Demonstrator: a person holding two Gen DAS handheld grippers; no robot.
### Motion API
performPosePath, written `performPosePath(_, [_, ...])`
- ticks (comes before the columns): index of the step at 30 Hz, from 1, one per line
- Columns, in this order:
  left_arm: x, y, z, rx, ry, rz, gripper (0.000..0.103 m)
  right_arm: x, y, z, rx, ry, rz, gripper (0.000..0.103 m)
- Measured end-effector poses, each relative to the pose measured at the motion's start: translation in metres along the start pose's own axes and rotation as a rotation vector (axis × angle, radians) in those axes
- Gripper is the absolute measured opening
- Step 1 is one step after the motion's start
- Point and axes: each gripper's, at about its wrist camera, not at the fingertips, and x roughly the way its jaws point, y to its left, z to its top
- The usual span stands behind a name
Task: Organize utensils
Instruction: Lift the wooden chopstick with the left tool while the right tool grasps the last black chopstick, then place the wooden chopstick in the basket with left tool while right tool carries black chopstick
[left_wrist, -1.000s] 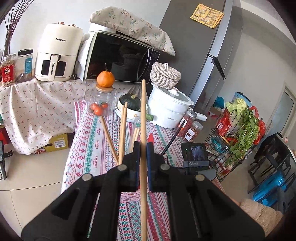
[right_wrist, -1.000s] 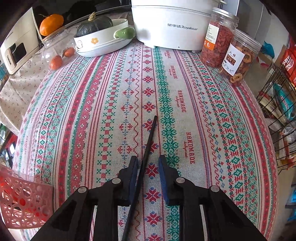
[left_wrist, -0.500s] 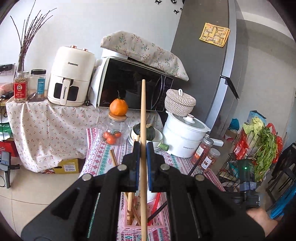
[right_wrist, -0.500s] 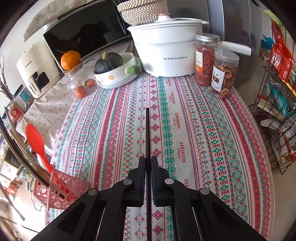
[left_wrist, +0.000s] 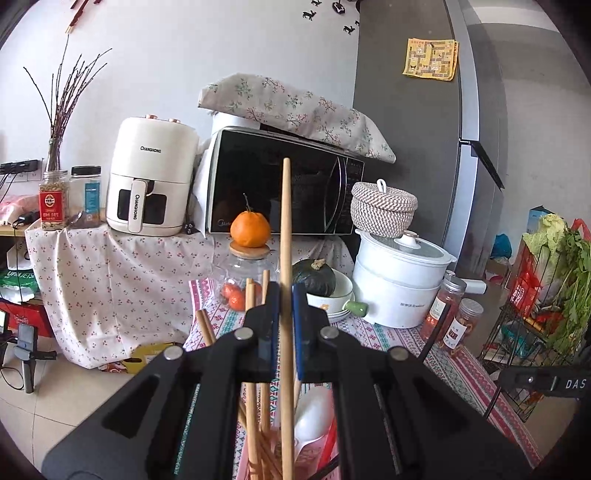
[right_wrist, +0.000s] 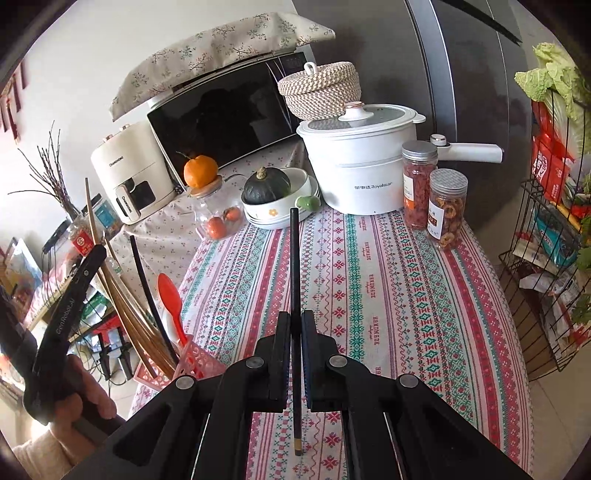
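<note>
My left gripper (left_wrist: 283, 295) is shut on a wooden chopstick (left_wrist: 285, 229) that stands nearly upright, its lower end down among the other utensils in the pink basket (left_wrist: 314, 454). Several wooden chopsticks (left_wrist: 255, 369) and a white spoon (left_wrist: 314, 413) stand in that basket. In the right wrist view my right gripper (right_wrist: 294, 325) is shut on a black chopstick (right_wrist: 294, 258), held above the patterned tablecloth (right_wrist: 388, 295). To its left stands the pink basket (right_wrist: 199, 360) with wooden chopsticks (right_wrist: 125, 306), a black chopstick (right_wrist: 147, 288) and a red spoon (right_wrist: 170, 299), beside my left gripper's body (right_wrist: 66, 314) in a hand.
At the table's far end stand a white pot (right_wrist: 354, 166), two spice jars (right_wrist: 432, 199), a bowl with a dark squash (right_wrist: 275, 195) and a glass jar topped by an orange (right_wrist: 210, 199). A wire rack (right_wrist: 546, 258) with vegetables is at the right. Microwave and air fryer stand behind.
The right gripper shut on the black chopstick and lifted it off the cloth. The left gripper carried its wooden chopstick over the pink basket and tilted up.
</note>
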Motion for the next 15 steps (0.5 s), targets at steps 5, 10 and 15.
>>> performPosePath(5, [0.003, 0.000, -0.009, 0.008, 0.004, 0.028, 0.008, -0.004, -0.005, -0.002, 0.007, -0.003, 0.001, 0.006])
performPosePath(10, [-0.002, -0.003, -0.015, 0.032, 0.034, 0.003, 0.013, -0.011, -0.006, -0.002, 0.006, -0.018, 0.003, 0.006])
performPosePath(15, [-0.009, 0.005, -0.010, -0.001, 0.106, -0.037, 0.025, -0.022, 0.004, -0.001, -0.009, -0.041, 0.027, 0.006])
